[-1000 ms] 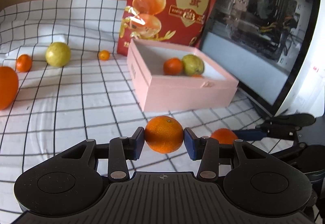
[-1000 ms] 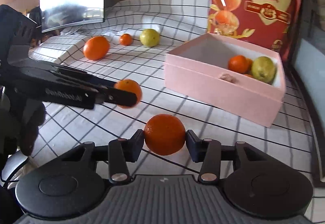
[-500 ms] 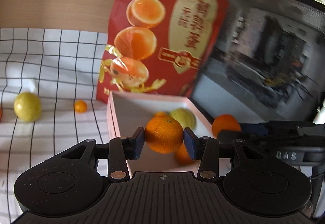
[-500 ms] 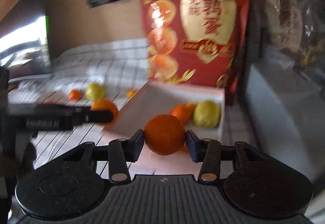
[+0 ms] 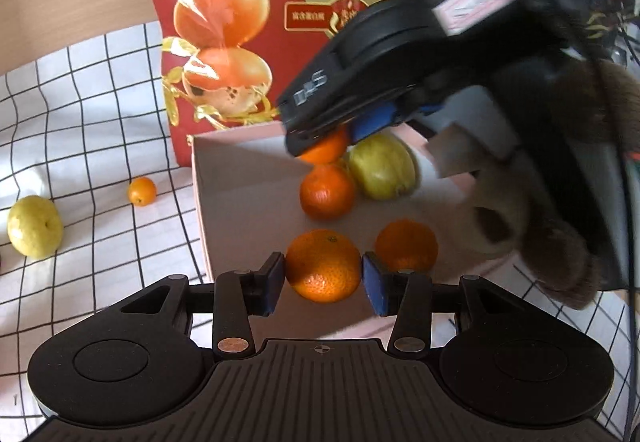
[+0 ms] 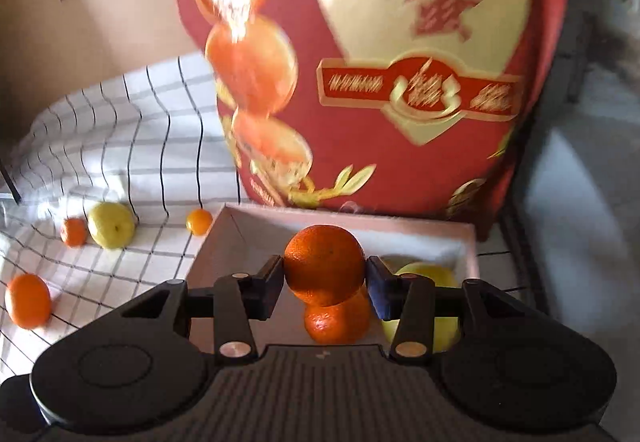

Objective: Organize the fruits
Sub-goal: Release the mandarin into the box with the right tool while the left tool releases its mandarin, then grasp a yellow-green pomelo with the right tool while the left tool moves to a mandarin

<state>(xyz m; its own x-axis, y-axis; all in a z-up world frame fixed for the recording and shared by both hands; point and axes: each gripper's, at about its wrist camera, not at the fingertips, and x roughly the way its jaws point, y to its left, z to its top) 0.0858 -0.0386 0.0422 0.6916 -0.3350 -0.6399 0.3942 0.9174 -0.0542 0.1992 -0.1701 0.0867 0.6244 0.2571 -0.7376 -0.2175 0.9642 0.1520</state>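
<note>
Over the pink box (image 5: 240, 201): left gripper (image 5: 324, 276) easing open around 1 mandarin (image 5: 323, 266), right gripper (image 6: 325, 276) clamped on another mandarin (image 6: 324, 266); likely light, soft-skinned, round; best pinched across the middle

Eight oranges (image 5: 323, 265), two green-yellow fruits (image 5: 382, 166), one box (image 5: 240, 177).

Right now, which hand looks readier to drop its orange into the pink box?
Probably the left: its tongs are opening around their orange low over the pink box floor. The right tongs grip theirs higher.
</note>
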